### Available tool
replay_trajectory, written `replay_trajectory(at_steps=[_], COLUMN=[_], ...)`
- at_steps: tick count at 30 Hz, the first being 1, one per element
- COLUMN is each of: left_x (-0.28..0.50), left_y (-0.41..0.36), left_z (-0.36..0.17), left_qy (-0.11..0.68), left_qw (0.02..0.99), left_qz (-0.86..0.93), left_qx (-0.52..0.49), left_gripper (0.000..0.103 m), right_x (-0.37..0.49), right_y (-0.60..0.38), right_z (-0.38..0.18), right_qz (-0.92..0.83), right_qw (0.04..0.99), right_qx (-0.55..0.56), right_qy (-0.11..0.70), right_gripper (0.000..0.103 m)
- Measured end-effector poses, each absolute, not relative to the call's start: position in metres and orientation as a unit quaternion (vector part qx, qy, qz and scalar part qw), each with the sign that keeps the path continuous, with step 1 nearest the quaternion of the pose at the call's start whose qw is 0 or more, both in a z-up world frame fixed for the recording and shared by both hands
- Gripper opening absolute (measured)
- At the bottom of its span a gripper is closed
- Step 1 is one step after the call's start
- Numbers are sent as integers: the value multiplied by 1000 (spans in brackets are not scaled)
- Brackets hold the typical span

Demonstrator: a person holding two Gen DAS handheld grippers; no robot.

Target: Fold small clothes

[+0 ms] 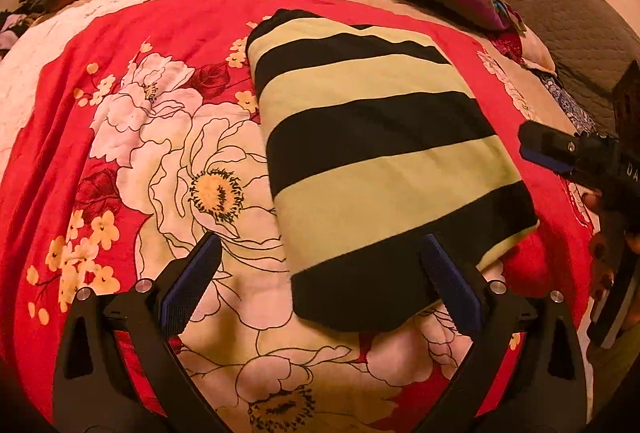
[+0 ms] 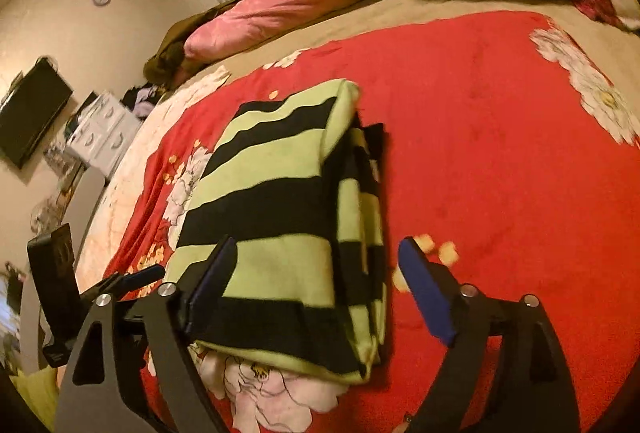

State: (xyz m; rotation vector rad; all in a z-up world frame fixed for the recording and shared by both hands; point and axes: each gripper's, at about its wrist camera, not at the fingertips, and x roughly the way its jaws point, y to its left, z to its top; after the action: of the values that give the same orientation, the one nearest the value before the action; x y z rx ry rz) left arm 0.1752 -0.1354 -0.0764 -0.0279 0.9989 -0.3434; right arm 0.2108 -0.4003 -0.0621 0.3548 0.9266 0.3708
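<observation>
Striped garment [image 1: 372,161]: 1, folded, on floral blanket [image 1: 132,137].

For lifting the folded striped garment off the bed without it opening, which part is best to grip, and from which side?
Probably the near short end of the striped garment, taken from the camera side. In the right wrist view that end lifts slightly off the floral bedspread, so one finger could slide beneath it. The stacked layer edges show along its right side; pinching there may catch only some layers.

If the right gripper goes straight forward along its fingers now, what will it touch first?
Probably the folded green-and-black striped garment: the open right gripper points down at its near end, which lies between the fingers. Depth is unclear; the red floral bedspread lies beneath.
</observation>
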Motion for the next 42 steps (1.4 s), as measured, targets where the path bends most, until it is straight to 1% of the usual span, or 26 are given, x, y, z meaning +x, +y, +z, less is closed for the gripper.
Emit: replay_trajectory(at_steps=[2,9,10,16,17,18,19,20,21,22,23,24,27,35,42], left_x=[178,186,189,206,208,210,212,212,213,212,212,212,211,198,179], left_y=[-134,-132,-131,-135,-136,-137,-139,-140,-142,-143,-143,-142,-133,-97,-86], left_z=[-79,-86,-88,-98,-99,-102,-104,-104,-103,-101,-99,-97,-87,-55,-56], left_qy=[480,486,488,497,499,503,507,507,507,507,505,503,496,469,474], left_qw=[862,858,857,846,842,837,831,830,832,832,833,834,838,860,862], left_qz=[-161,-162,-162,-184,-191,-199,-210,-211,-208,-209,-210,-211,-212,-186,-176], left_qx=[-16,-30,-33,-63,-71,-80,-93,-95,-90,-85,-83,-83,-90,-75,-51], left_gripper=[93,93,93,93,89,78,72,68,66,64,59,52,41,37,37], right_x=[221,256,259,263,262,262,262,263,262,262,261,259,253,229,207], right_y=[-394,-387,-386,-386,-386,-385,-383,-381,-377,-374,-372,-370,-362,-331,-323], right_z=[-66,-98,-104,-123,-122,-122,-122,-121,-119,-116,-112,-107,-93,-78,-80], right_qz=[182,195,199,218,220,225,240,246,248,250,252,252,252,265,248], right_qw=[859,829,825,814,814,812,804,802,804,805,806,810,820,819,828], right_qx=[156,144,147,164,165,169,178,179,173,166,164,158,150,168,172], right_qy=[451,504,509,513,512,512,513,513,512,512,509,505,491,480,473], right_gripper=[89,89,90,92,88,83,68,61,59,53,49,48,46,46,45])
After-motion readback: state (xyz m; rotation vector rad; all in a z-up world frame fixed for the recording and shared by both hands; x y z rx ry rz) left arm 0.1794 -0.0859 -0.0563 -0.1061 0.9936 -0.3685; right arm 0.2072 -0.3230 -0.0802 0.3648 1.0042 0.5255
